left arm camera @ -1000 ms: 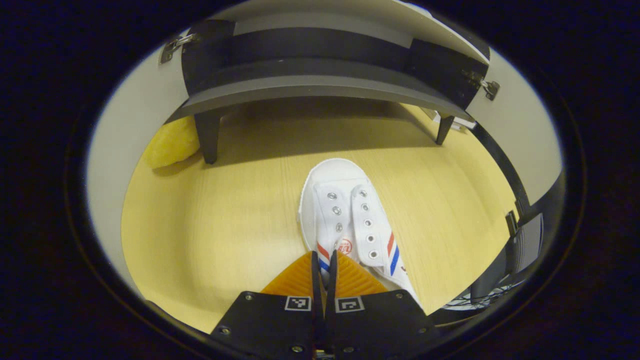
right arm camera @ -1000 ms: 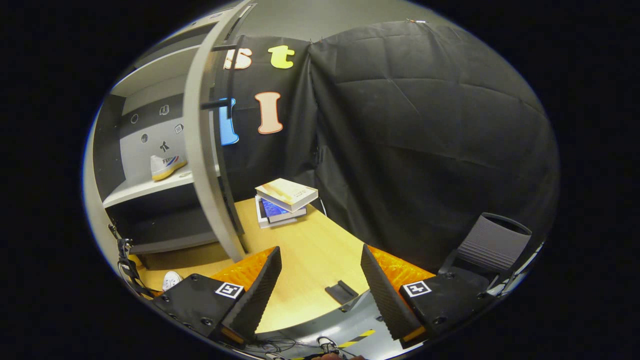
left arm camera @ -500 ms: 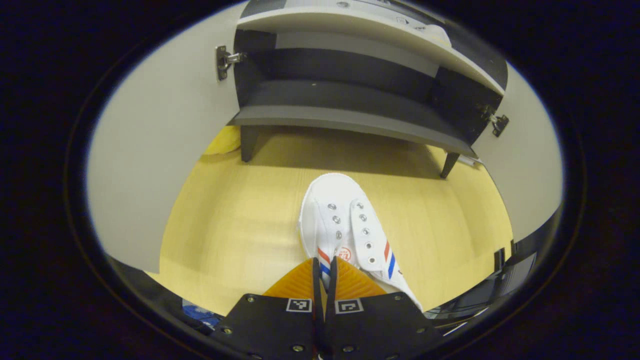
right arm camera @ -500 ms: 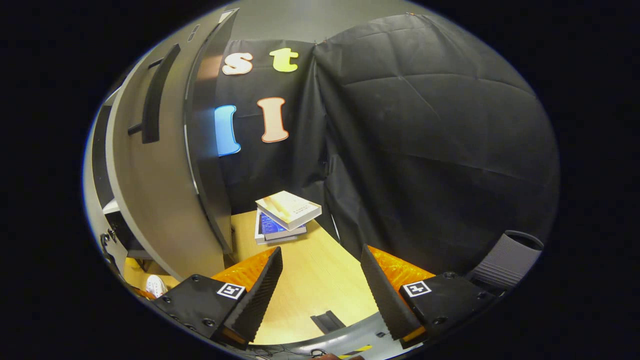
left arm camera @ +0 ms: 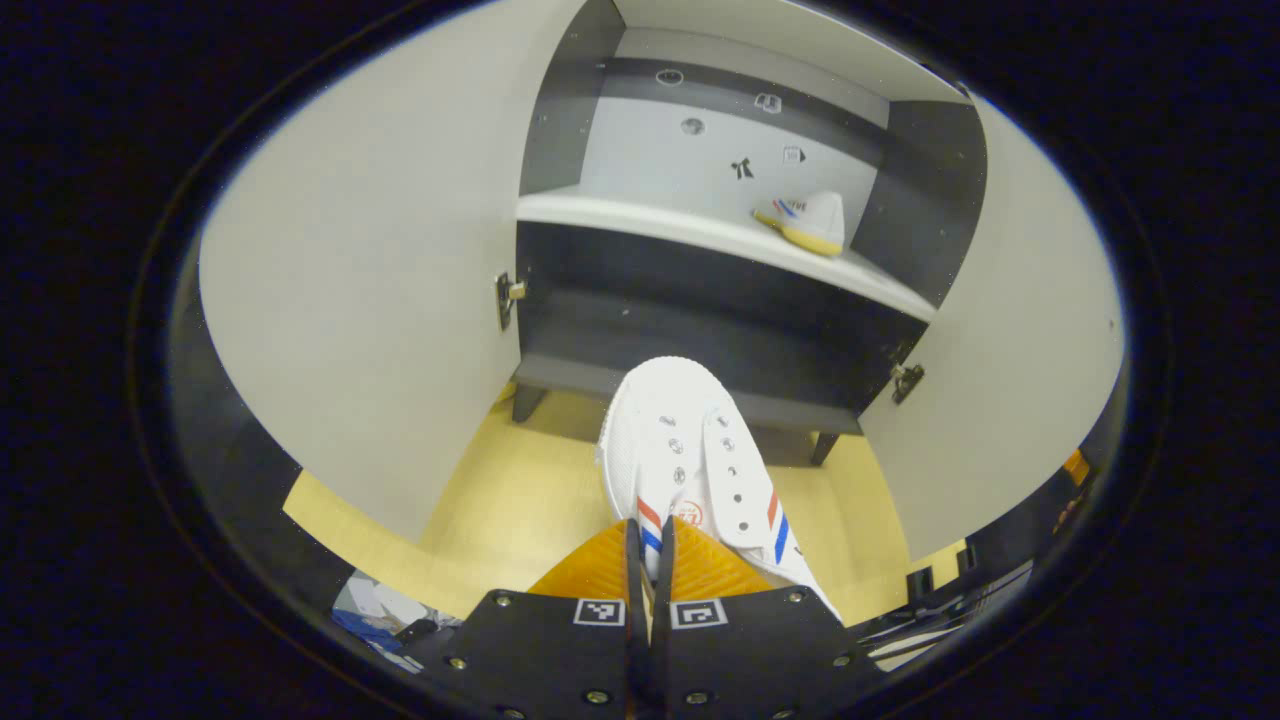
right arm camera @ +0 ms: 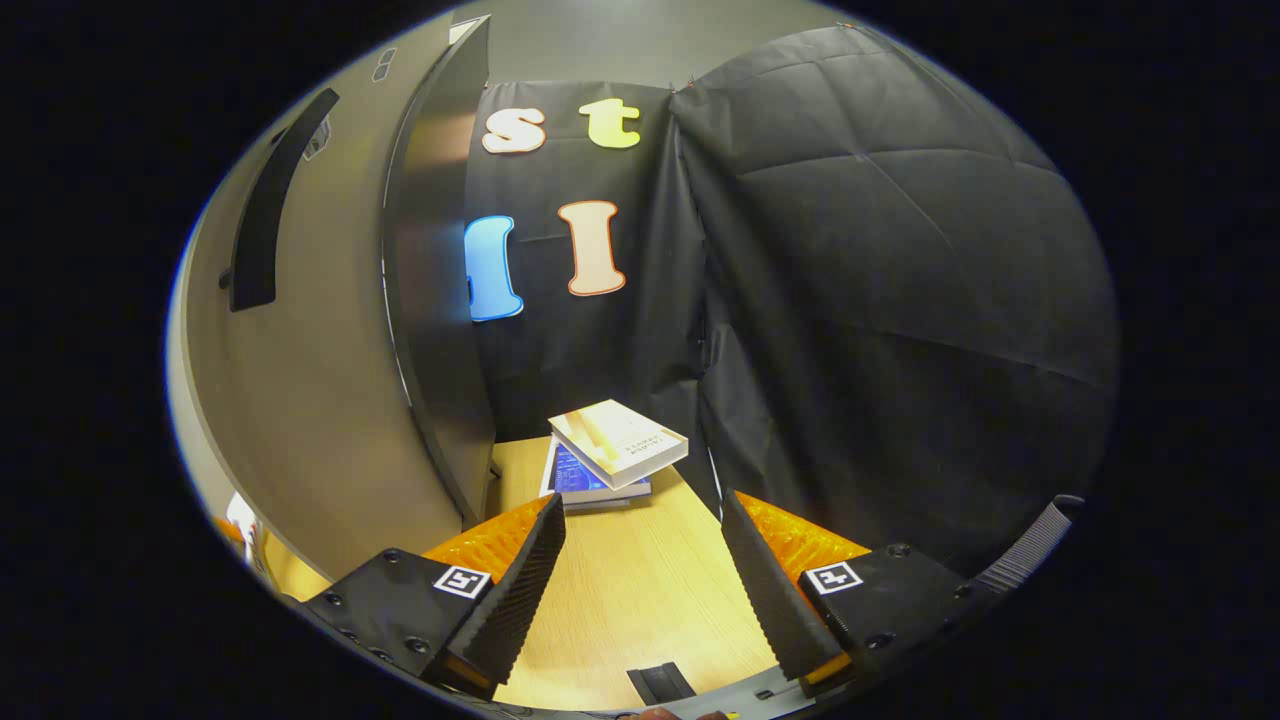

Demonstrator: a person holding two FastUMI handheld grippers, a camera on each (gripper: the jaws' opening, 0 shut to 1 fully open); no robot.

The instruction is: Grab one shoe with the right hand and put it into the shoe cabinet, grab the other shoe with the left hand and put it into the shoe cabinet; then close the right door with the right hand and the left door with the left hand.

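In the left gripper view my left gripper (left arm camera: 650, 535) is shut on a white canvas shoe (left arm camera: 680, 450) with red and blue stripes, pinching its side wall. The shoe hangs in the air, toe toward the open shoe cabinet (left arm camera: 700, 330). A second white shoe (left arm camera: 808, 221) rests at the right end of the cabinet's pale shelf (left arm camera: 640, 216). The left door (left arm camera: 380, 290) and the right door (left arm camera: 1010, 350) both stand wide open. In the right gripper view my right gripper (right arm camera: 640, 570) is open and holds nothing, beside the outer face of the right door (right arm camera: 320, 380) with its dark handle (right arm camera: 265, 220).
A stack of books (right arm camera: 610, 455) lies on the wooden table (right arm camera: 630, 600) by the black cloth wall. A small dark block (right arm camera: 660, 682) sits at the table's near edge. The cabinet stands on short dark legs (left arm camera: 528, 402) above the table top.
The left gripper has lifted the shoe off the table and tilted up, bringing the shelf and the other shoe into sight. The right gripper swung right, away from the cabinet's inside.
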